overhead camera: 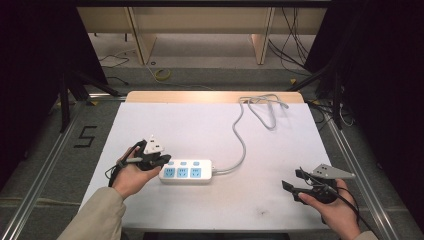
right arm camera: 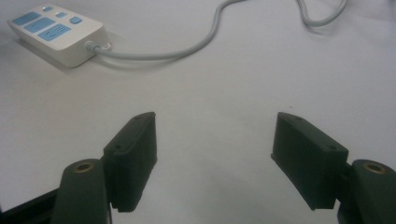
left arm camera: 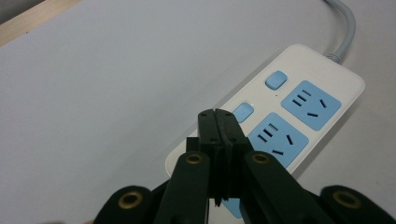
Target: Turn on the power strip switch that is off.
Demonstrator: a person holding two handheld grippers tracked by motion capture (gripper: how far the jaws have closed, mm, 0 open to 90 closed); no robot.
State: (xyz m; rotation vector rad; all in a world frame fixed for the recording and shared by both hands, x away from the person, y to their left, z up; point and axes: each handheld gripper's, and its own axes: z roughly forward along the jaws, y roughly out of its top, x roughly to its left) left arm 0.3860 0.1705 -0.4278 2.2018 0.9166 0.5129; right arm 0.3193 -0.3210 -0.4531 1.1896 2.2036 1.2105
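Left tongs (left arm camera: 215, 114) clenched on nothing, tips over the power strip (left arm camera: 299, 116) with 3 blue sockets; right tongs (right arm camera: 215, 158) released above the white bench (overhead camera: 200, 125).

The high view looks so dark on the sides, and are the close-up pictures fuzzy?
High view: the white table is brightly lit, with black curtains at both sides. Left gripper view: the power strip is fairly sharp and the shut black fingers slightly soft. Right gripper view: the open fingers look soft; the strip's cable casts a faint shadow.
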